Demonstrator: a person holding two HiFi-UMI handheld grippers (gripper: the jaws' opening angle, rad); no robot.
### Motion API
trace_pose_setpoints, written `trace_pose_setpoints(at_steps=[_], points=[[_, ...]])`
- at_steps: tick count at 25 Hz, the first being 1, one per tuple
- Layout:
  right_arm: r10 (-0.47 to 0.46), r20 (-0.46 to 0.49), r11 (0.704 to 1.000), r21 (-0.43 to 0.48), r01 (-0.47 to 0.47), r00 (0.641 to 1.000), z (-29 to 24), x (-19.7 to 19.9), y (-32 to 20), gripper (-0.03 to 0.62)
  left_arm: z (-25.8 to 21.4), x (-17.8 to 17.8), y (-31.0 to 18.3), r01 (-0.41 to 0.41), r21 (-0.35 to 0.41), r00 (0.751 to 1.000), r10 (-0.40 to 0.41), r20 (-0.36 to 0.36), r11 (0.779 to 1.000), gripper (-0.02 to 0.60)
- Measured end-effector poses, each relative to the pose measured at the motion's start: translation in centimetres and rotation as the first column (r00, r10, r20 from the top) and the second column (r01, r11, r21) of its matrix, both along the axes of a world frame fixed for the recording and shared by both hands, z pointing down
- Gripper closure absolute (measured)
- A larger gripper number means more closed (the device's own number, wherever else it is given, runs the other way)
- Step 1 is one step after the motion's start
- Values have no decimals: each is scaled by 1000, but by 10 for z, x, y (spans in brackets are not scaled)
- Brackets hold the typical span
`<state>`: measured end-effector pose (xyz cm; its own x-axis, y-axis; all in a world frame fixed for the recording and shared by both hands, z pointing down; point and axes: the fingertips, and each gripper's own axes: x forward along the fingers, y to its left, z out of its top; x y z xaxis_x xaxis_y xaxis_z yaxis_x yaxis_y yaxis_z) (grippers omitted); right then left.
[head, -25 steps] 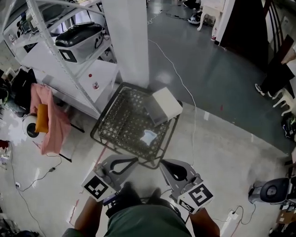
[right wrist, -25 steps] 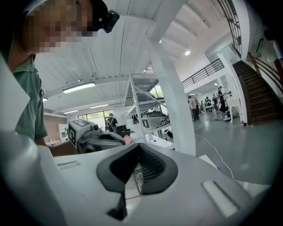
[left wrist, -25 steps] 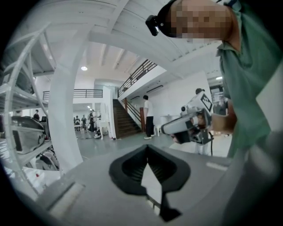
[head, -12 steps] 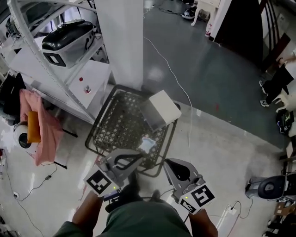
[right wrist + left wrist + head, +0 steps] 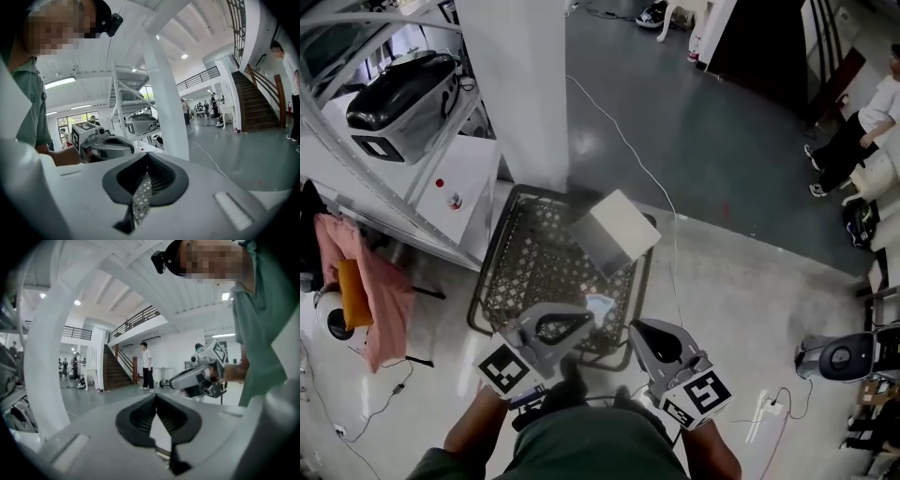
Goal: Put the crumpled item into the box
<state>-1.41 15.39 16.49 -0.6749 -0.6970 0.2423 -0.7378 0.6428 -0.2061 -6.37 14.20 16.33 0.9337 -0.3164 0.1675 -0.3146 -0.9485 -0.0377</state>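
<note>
Head view frames show the crumpled item [image 5: 600, 307], a small pale lump, lying on the black lattice table [image 5: 502, 281] close to its near edge, about midway along that edge. It is seen just beyond the tip of the left gripper [image 5: 584, 319] and slightly further from the right gripper [image 5: 635, 327], so the left one is judged the nearer. Both grippers are held low over the near edge, angled inward toward each other, with the item ahead and between them. The fingers [image 5: 140, 419] of the left gripper are pressed together with nothing held, and the right gripper's are likewise closed and empty; they would have to be spread before any grasp. No clear long axis can be made out in the lump. The box [image 5: 616, 228] sits tilted at the far right corner of the table, beyond the item, its long axis running diagonally toward that corner; which face is open cannot be told.
</note>
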Motion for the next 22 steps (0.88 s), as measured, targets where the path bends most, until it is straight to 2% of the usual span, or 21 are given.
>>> trace_pose_setpoints(at_steps=[8, 11, 16, 22], points=[[45, -7, 999, 1, -45, 999, 3, -15, -18, 588, 10, -14, -18, -48, 4, 999, 48, 10, 999, 578], [31, -8, 1000, -2, -31, 999, 10, -11, -24, 588, 20, -10, -25, -26, -22, 1000, 26, 7, 999, 578], [0, -10, 999, -34, 0, 1000, 32, 11, -38, 588, 37, 11, -35, 3, -40, 999, -1, 51, 999, 577], [-46, -20, 997, -69, 45, 999, 50, 30, -63, 588, 51, 25, -55, 77, -85, 996, -73, 55, 993, 577]])
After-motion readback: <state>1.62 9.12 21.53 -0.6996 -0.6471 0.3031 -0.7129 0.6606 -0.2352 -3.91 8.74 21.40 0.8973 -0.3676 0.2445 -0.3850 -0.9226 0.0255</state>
